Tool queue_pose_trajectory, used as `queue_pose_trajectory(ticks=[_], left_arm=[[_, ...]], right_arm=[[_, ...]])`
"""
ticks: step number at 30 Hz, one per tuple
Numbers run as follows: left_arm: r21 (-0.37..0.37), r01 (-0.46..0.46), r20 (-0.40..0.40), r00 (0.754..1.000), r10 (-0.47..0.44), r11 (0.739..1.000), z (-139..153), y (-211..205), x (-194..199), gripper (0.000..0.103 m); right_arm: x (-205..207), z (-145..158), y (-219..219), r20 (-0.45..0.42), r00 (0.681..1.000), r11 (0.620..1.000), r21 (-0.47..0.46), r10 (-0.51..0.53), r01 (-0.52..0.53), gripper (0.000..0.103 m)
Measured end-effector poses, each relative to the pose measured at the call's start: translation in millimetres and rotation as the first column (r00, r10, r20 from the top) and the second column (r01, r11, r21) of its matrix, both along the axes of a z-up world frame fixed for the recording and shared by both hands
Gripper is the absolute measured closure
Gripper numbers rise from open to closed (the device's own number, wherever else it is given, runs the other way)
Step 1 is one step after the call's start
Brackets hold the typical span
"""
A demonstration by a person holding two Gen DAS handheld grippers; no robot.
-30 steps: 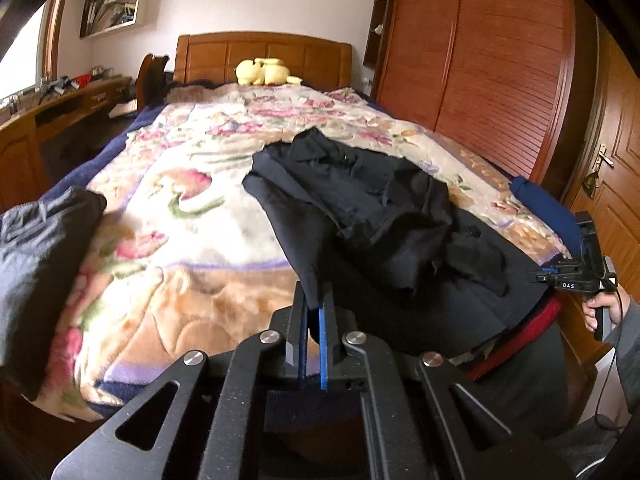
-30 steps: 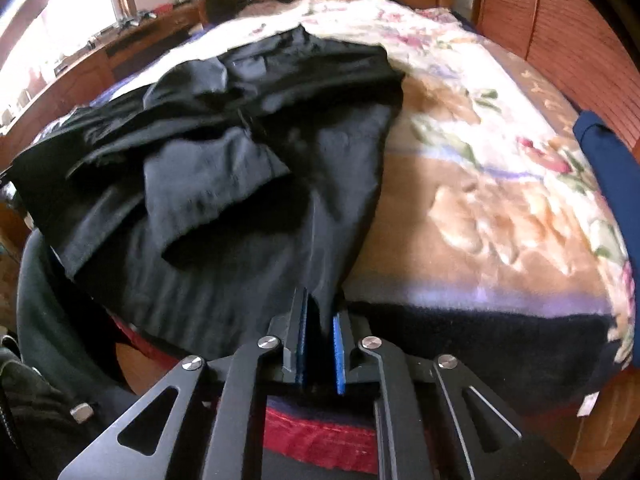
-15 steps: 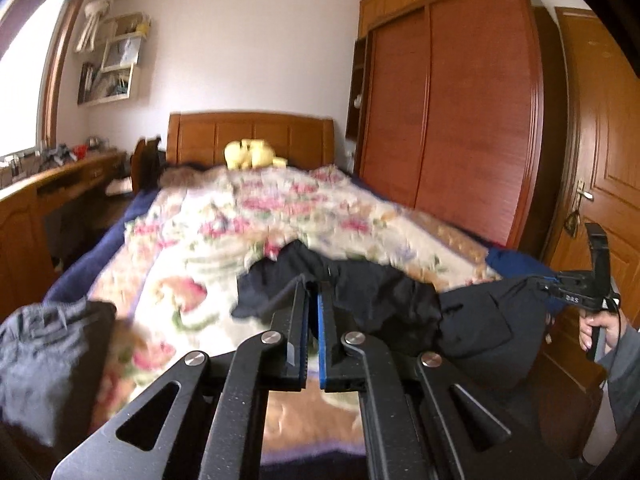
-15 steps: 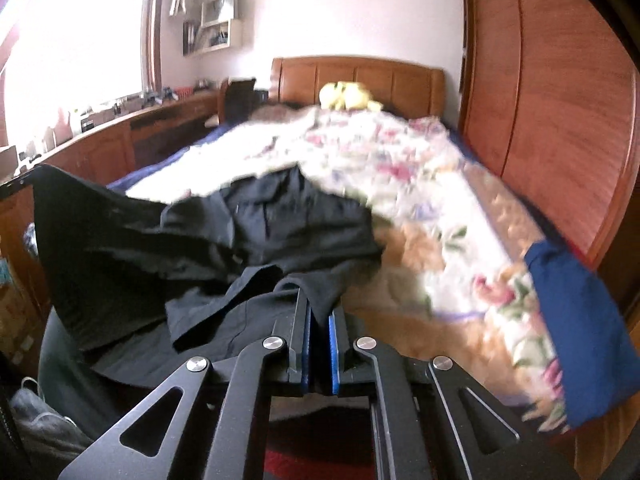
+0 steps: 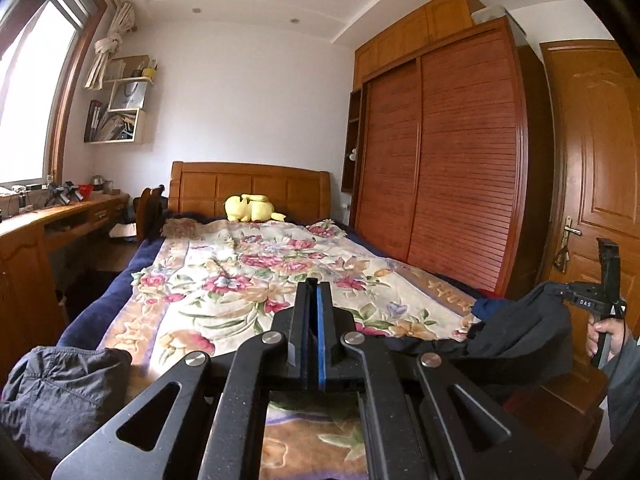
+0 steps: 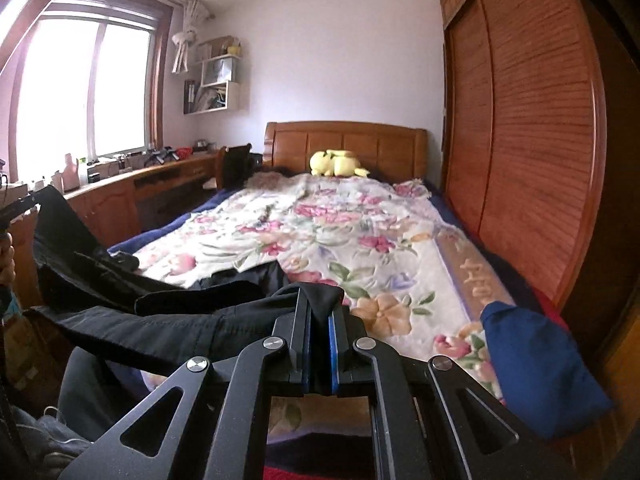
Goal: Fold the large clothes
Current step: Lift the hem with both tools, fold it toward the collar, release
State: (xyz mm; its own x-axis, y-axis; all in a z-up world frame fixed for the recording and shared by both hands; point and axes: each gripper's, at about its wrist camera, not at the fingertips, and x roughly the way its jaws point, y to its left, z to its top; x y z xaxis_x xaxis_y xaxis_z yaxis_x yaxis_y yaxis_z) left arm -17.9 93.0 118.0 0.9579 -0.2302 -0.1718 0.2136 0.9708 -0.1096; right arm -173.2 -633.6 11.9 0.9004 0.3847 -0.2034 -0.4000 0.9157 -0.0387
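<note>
Both tools have risen since a second ago: the black garment that then lay spread on the floral blanket now hangs lifted between them, and both cameras look level across the bed rather than down at it.

Left tool (image 5: 313, 312): blades pressed almost together, only a thin strip of blue pad showing. Cloth between them is not visible in its own view; in the right wrist view a corner of the black garment (image 6: 160, 320) runs up to the left tool (image 6: 18, 204) at far left, so it is probably gripped there.

Right tool (image 6: 319, 320): clenched on a fold of the garment, dark fabric bunched over and between the blue pads. Seen from the left wrist, the right tool (image 5: 588, 302) holds the other end of the garment (image 5: 520, 332), hand (image 5: 606, 334) on its grip.

Garment hangs stretched between the tools near the foot of the bed, its middle sagging onto the floral blanket (image 6: 340, 232).

Ahead of both tools: yellow plush toy (image 5: 252, 208) at the headboard. Left of the left tool: grey clothing pile (image 5: 60, 392). Right of the right tool: blue cloth (image 6: 536, 364) at the bed edge.
</note>
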Motion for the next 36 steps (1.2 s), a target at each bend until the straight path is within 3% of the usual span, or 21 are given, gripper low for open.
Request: queue_pose_trajectory(ticks=[3,9,13,18,22,25,28,33,36], left_arm=[[0.008,-0.012,-0.027,1.0,0.012,1.0,-13.1,1.1,17.3,0.1],[-0.001,-0.05,-0.187,0.981,0.049,0.999,-80.6,9.6,76.3,0.1],[0.023,-0.096,-0.233,0.967,0.098,0.995,-104.4,17.3,107.7,0.1],[0.055,-0.126,-0.252,0.958,0.136,0.991,-107.8,30.6,160.2,0.1],[0.136,-0.165,-0.24,0.951,0.194,0.977,-97.7,33.7,220.8,0.1],[0.198,-0.206,-0.263,0.931,0.255,0.958,-102.1,36.3,268.6,0.1],[0.231,-0.225,-0.263,0.922,0.284,0.946,-106.9,40.4,304.5,0.1],[0.265,-0.209,-0.311,0.906,0.289,0.941,-126.6,41.1,346.7,0.101],[0.261,-0.166,-0.356,0.899,0.255,0.951,-143.7,35.8,358.7,0.101]], right_arm=[[13.9,-17.1,8.1,-0.027,1.0,1.0,-0.017,0.008,-0.008,0.097],[93.8,-66.2,31.3,-0.164,0.986,0.999,-0.036,0.018,-0.024,0.097],[144.1,-78.9,41.6,-0.177,0.984,0.999,-0.031,0.016,-0.022,0.097],[215.8,-71.1,62.3,-0.176,0.984,0.999,-0.046,0.018,-0.026,0.097],[281.3,-61.9,88.6,-0.181,0.983,0.997,-0.077,-0.007,-0.007,0.097],[332.0,-62.5,108.2,-0.225,0.974,0.994,-0.108,-0.024,-0.001,0.096],[366.9,-71.3,133.3,-0.249,0.968,0.988,-0.156,-0.04,0.0,0.096],[401.6,-71.0,168.0,-0.213,0.975,0.978,-0.208,-0.064,0.018,0.097],[422.8,-76.6,182.5,-0.199,0.976,0.967,-0.252,-0.085,0.033,0.096]])
